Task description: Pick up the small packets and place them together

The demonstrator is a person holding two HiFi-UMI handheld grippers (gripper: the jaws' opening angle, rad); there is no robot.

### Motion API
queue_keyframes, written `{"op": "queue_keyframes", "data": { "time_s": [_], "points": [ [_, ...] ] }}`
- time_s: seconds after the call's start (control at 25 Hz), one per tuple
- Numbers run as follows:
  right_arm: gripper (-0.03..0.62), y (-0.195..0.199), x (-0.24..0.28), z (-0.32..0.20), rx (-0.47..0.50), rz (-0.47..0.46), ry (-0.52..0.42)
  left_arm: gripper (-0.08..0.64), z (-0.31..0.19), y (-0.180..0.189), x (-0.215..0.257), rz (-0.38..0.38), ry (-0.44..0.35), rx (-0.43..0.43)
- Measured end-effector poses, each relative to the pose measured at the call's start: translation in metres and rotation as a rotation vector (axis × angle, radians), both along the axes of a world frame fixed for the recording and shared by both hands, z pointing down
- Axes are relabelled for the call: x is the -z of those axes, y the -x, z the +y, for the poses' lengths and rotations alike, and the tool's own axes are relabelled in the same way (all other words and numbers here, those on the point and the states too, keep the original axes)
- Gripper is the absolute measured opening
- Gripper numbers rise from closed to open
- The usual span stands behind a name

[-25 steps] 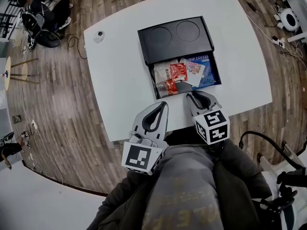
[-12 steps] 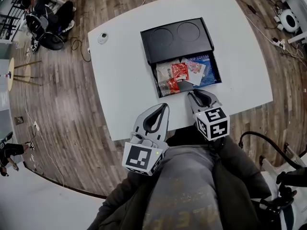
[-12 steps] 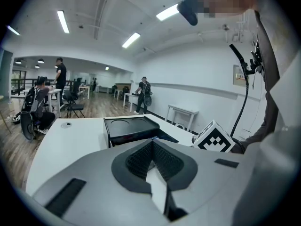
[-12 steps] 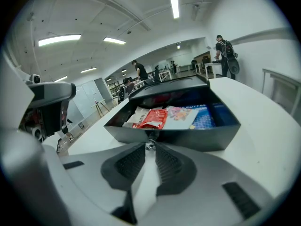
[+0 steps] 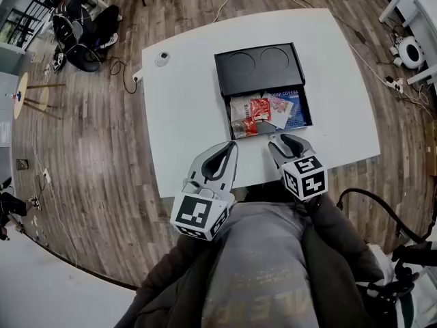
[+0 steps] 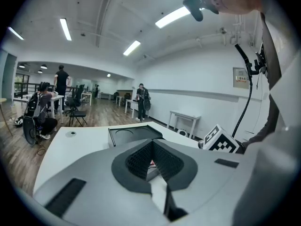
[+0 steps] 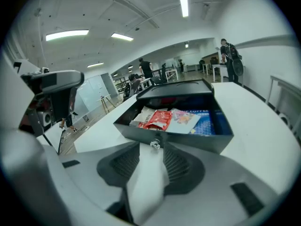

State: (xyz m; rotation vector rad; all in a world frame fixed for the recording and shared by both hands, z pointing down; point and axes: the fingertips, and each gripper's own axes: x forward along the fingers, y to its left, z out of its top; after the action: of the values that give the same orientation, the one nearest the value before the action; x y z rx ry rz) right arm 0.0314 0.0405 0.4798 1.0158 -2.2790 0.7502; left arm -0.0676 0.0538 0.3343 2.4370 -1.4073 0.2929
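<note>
A black box stands on the white table with its drawer pulled out toward me. Inside lie small packets: a red one, a white one, a pale printed one and a blue coffee sheet. My right gripper is at the drawer front. Its jaws have just been opening, and the small metal knob sits between the tips without being pressed. The red packet shows just beyond. My left gripper hovers left of the drawer, shut and holding nothing.
A small round white object lies near the table's far left corner. People sit at desks beyond the table on the wooden floor. Cables trail off the right side. The table's near edge runs just under both grippers.
The right gripper's jaws have parted from the drawer knob. The left gripper has risen slightly. The head view has shifted, so the table sits higher and further right.
</note>
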Motion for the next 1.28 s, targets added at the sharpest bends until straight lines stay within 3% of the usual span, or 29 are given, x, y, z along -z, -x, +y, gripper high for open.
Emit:
{"op": "queue_keyframes", "data": {
  "time_s": [0.28,0.44,0.56,1.08,1.28],
  "points": [
    [0.144,0.0,0.055,0.013,0.112,-0.005,-0.103,-0.003,-0.015,0.003,0.019,0.049,-0.075,0.02],
    [0.144,0.007,0.09,-0.012,0.141,-0.012,-0.205,-0.003,-0.029,0.002,0.029,0.065,-0.11,0.024],
    [0.144,0.011,0.103,-0.033,0.153,-0.017,-0.23,-0.003,-0.036,0.003,0.029,0.066,-0.103,0.031],
    [0.146,0.027,0.056,-0.095,0.277,0.09,-0.091,-0.003,-0.075,0.012,-0.005,0.057,0.036,0.109],
    [0.209,0.038,0.033,-0.102,0.369,0.168,-0.055,-0.003,-0.084,0.01,-0.019,0.057,0.078,0.118]
  ]
}}
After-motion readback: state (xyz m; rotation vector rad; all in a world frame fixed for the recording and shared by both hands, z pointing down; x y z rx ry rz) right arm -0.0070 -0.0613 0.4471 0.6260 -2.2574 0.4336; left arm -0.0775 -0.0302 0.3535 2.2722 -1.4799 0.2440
